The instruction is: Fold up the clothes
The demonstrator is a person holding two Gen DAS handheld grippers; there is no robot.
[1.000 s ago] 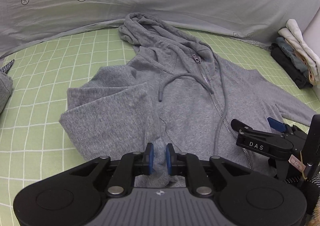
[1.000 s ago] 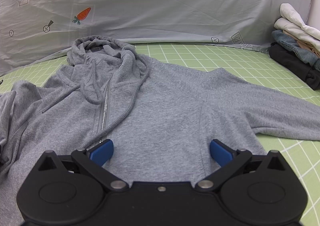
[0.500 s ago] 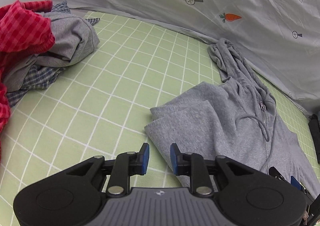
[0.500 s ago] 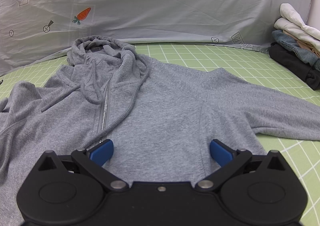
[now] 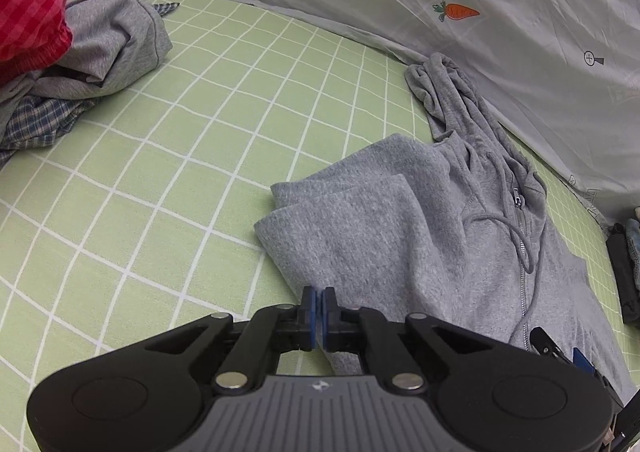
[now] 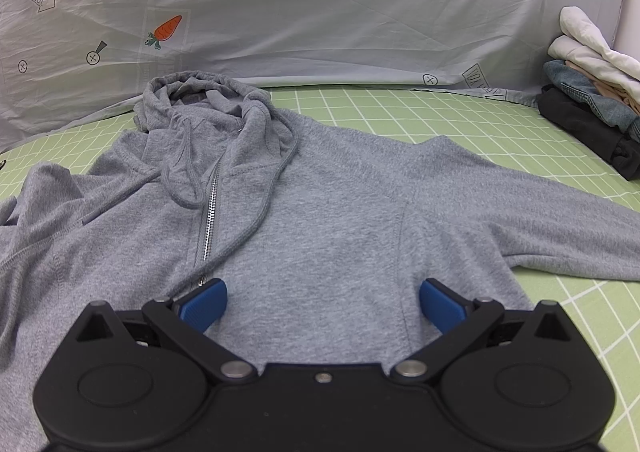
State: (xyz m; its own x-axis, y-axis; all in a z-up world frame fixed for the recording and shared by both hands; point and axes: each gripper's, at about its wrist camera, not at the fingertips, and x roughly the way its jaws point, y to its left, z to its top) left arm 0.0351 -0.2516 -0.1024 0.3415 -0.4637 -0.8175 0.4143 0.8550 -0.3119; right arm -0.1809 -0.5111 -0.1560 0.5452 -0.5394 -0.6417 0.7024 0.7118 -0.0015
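The grey zip-up cotton hoodie (image 6: 320,220) lies flat on the green checked sheet (image 5: 160,172), its hood towards the pale backdrop. The left gripper (image 5: 319,306) has its jaws pressed together at the folded sleeve's edge (image 5: 304,252); whether cloth is pinched is unclear. The right gripper (image 6: 322,306), jaws wide, hovers over the hoodie's body.

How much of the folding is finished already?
Done: one sleeve is folded over the gray hoodie, and a folded stack sits aside. In hand: the left gripper is shut at the hoodie's edge; the right gripper is open above its body. Left: the other sleeve, the hood, and the messy pile.
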